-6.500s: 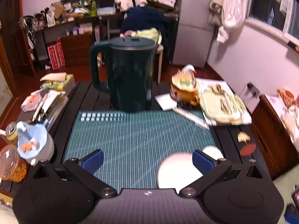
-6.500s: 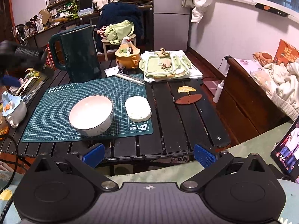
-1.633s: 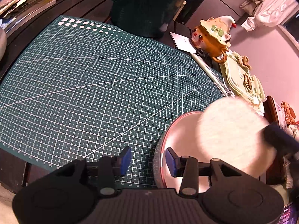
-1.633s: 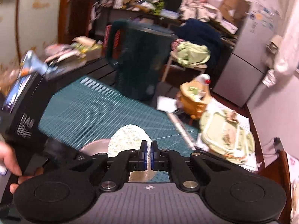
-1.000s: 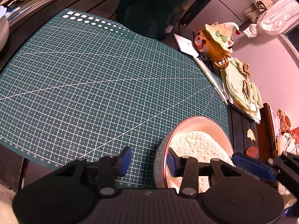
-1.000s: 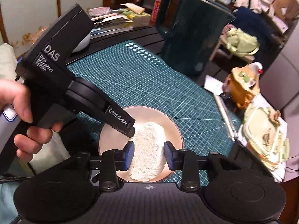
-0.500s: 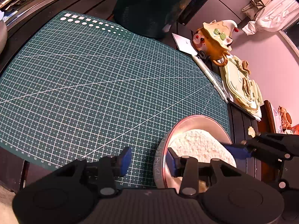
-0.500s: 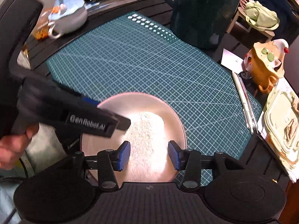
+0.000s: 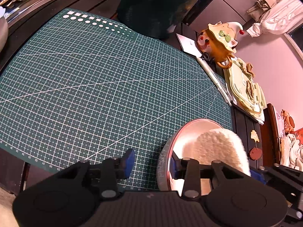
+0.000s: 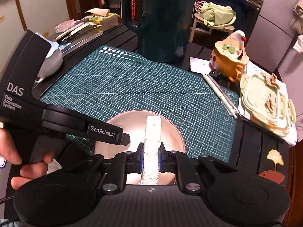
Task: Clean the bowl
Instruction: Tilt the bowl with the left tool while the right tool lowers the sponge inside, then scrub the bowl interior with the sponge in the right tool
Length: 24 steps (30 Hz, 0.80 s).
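Pinching the sponge [image 10: 151, 147] we had only straddled, right fingers [image 10: 141, 156] just closed, left fingers [image 9: 128, 159] straddling our bowl [image 9: 166, 162] rim, "GenRobot.AI", "DAS" readable.

Left tool [image 9: 151, 163] straddles bowl [image 9: 171, 147] rim; sponge [image 9: 221, 147] inside.

One bowl [image 10: 170, 130], one sponge [image 10: 152, 141], two hand-held grippers, one jug [image 10: 162, 19], one cutting mat [image 10: 132, 87], two pens [image 10: 221, 94].
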Available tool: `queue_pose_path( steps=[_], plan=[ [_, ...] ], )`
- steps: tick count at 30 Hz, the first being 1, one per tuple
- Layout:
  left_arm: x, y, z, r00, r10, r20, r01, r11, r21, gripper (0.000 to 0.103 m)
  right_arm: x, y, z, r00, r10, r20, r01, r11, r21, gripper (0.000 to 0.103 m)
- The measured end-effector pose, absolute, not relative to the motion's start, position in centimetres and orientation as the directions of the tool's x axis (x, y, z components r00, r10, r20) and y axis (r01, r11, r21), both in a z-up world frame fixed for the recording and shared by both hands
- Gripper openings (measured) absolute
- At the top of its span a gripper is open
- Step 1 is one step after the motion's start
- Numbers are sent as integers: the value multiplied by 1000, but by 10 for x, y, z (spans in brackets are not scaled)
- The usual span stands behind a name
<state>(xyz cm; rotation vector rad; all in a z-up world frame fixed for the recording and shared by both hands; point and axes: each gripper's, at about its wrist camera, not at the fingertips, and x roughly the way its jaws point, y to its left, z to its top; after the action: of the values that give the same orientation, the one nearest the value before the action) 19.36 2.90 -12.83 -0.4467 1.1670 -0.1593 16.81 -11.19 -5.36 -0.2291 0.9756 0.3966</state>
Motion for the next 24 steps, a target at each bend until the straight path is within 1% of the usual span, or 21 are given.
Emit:
queue_pose_path(
  steps=[3,8,9,12,15,19,21,24],
  plan=[
    [194,29,-129,391,-351,-851,-105,901,-420,36,171,-106,-62,487,209,-848,-416,909,-15,12],
    [195,30,-129,386,-357,-851,-109,898,-426,36,168,-94,-72,519,138,-843,-438,891,-124,12],
    [196,30,-128,384,-357,-852,-106,899,-425,36,165,-91,-73,534,108,-838,-449,877,-173,11],
    [197,31,-129,379,-363,-851,-103,898,-429,36,163,-89,-69,567,49,-822,-444,859,-256,11],
    [199,34,-129,364,-380,-850,-109,890,-444,36,162,-94,-58,597,25,-802,-417,864,-284,11],
    [200,36,-128,324,-395,-860,-115,886,-450,36,156,-101,-42,617,45,-785,-391,884,-256,11],
    [200,36,-125,308,-412,-858,-106,881,-461,33,158,-106,-38,609,80,-789,-376,905,-199,11],
    [200,34,-123,287,-436,-853,-81,876,-475,33,161,-115,-36,582,146,-800,-353,932,-87,11]
  ],
)
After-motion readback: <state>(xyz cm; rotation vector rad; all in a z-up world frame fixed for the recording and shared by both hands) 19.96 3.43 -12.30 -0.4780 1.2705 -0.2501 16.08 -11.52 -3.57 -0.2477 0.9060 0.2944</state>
